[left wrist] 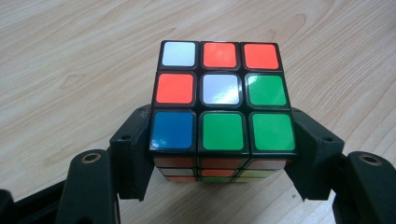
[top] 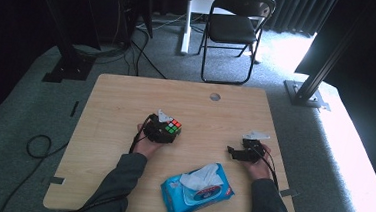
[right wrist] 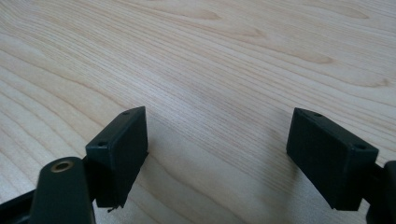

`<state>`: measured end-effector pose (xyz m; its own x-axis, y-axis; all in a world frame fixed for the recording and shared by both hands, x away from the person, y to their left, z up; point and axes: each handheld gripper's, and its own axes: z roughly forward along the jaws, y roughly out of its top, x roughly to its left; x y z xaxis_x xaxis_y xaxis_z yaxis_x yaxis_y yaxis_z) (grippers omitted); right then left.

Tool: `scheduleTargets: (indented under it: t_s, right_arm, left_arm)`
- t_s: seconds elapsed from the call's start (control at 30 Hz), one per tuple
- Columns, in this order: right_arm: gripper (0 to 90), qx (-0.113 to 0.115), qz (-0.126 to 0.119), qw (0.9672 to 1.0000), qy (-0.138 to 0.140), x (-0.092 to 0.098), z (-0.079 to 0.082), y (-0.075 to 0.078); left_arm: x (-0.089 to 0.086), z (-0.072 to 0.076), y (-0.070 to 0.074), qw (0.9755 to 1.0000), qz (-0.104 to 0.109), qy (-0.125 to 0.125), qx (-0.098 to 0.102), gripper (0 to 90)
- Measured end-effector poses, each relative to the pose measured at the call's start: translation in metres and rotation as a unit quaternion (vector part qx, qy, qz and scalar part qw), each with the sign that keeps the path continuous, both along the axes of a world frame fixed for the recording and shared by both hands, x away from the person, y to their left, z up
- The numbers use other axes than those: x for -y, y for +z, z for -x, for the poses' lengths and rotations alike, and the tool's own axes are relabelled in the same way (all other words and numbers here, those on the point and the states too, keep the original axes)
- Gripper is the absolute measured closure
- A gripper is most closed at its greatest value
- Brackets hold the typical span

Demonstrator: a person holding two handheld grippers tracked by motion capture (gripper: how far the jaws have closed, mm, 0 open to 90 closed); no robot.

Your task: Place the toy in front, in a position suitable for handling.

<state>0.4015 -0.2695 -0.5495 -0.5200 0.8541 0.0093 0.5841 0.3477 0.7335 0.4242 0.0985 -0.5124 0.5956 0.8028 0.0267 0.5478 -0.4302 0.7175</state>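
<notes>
On the wooden worktop, a blue wet-wipe pack lies near the front edge — a tissue pokes from its opening, its label too small to read. The left hand-held gripper clamps a puzzle cube mid-worktop; the right hand-held gripper gapes wide — empty.

No legible txt/labels anywhere; print on blue wipes pack too blurry to read

The right gripper stood with its two black jaws wide apart, nothing between them, over the bare pale wooden table, whose grain ran across the view behind them
</notes>
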Motion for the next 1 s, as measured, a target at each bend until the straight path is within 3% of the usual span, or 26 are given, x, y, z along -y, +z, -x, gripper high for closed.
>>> scheduleTargets:
  t_s: [0.5,0.73,1.0]
  right_arm:
    - [20.4,0.001,0.001,1.0000,0.000,0.000,0.000,0.000]
    - [20.4,0.000,0.001,1.0000,0.000,0.000,0.000,0.000]
    - [20.4,0.001,0.001,1.0000,0.001,0.000,0.000,0.000]
  left_arm:
    - [0.003,0.001,-0.006,0.9999,0.003,-0.011,-0.008,33.8]
    - [-0.001,0.006,0.001,0.9997,0.023,-0.009,0.005,20.5]
    - [-0.020,0.024,0.005,0.9984,0.054,0.001,0.016,20.6]
